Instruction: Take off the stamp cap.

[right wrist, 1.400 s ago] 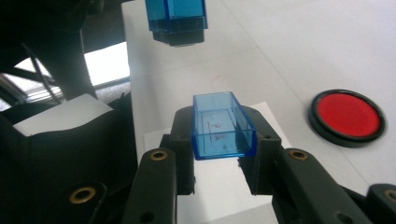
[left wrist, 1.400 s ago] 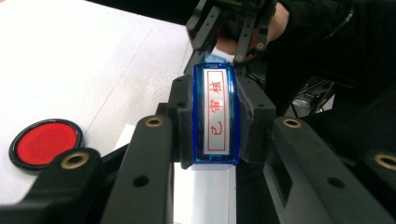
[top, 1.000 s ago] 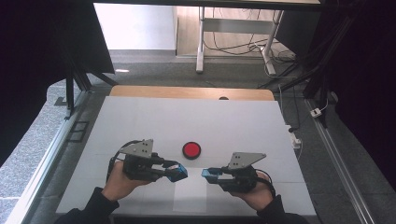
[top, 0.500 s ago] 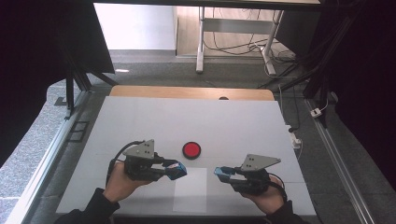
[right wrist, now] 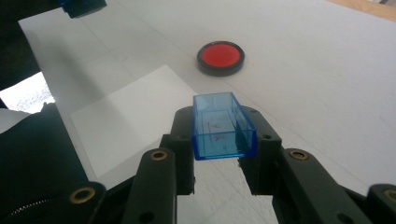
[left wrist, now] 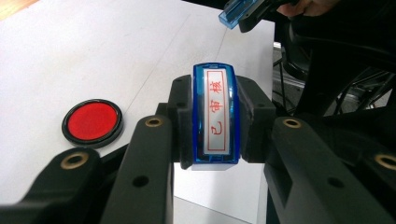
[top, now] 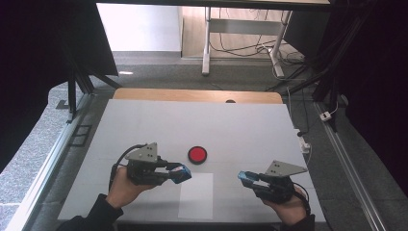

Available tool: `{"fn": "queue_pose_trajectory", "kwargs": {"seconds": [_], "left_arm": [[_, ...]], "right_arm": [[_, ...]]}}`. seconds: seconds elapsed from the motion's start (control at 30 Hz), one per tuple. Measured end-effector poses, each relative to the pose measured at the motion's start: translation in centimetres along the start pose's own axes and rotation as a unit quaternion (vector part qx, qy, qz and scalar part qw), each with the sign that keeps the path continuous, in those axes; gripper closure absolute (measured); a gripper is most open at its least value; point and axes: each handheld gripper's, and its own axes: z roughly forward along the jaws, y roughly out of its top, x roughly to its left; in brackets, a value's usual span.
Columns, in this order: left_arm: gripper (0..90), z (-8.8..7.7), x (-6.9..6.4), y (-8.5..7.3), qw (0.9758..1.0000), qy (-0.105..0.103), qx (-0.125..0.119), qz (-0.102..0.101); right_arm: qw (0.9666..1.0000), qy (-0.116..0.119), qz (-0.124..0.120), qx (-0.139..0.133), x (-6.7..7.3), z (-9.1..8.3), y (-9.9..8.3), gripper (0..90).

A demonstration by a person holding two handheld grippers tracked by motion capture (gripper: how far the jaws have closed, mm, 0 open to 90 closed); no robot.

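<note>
Left gripper (left wrist: 215, 126) clamps a glossy blue rectangular stamp (left wrist: 215, 116) above the white worktop (top: 144, 125); right gripper (right wrist: 223, 140) clamps its clear blue boxy cap (right wrist: 222, 125), near the round red ink pad (top: 197, 154)

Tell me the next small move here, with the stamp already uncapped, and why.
Probably bring the left gripper over the red ink pad and press the stamp down on it. The stamp sits clamped in that gripper, its blue cap is held apart in the right gripper, the pad lies open just beyond, and the paper sheet shows no mark.
</note>
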Motion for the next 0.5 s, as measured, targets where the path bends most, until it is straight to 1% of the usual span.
{"fn": "queue_pose_trajectory", "kwargs": {"seconds": [0.13,0.23,0.27,0.3,0.33,0.5], "left_arm": [[70.1,0.1,0.1,0.0,1.0000,0.002,0.003,-0.001],[70.1,0.1,0.1,0.0,1.0000,0.003,0.004,0.000],[70.1,0.1,0.1,0.0,1.0000,0.004,0.005,-0.001],[70.1,0.1,0.1,0.0,1.0000,0.004,0.005,-0.001],[70.1,0.1,0.1,0.0,1.0000,0.004,0.005,-0.001],[70.1,0.1,0.2,-0.1,0.9999,0.009,0.003,-0.007]], "right_arm": [[0.9997,-0.012,0.024,0.002,-0.3,-0.7,-0.6,68.4],[0.9992,-0.023,0.032,0.006,-0.6,-1.2,-1.0,68.5],[0.9991,-0.023,0.036,0.003,-0.7,-1.3,-1.2,68.5],[0.9988,-0.030,0.039,0.003,-0.7,-1.5,-1.3,68.5],[0.9986,-0.030,0.044,0.000,-0.8,-1.7,-1.4,68.5],[0.9975,-0.043,0.057,-0.004,-1.3,-2.4,-2.2,68.5]]}}
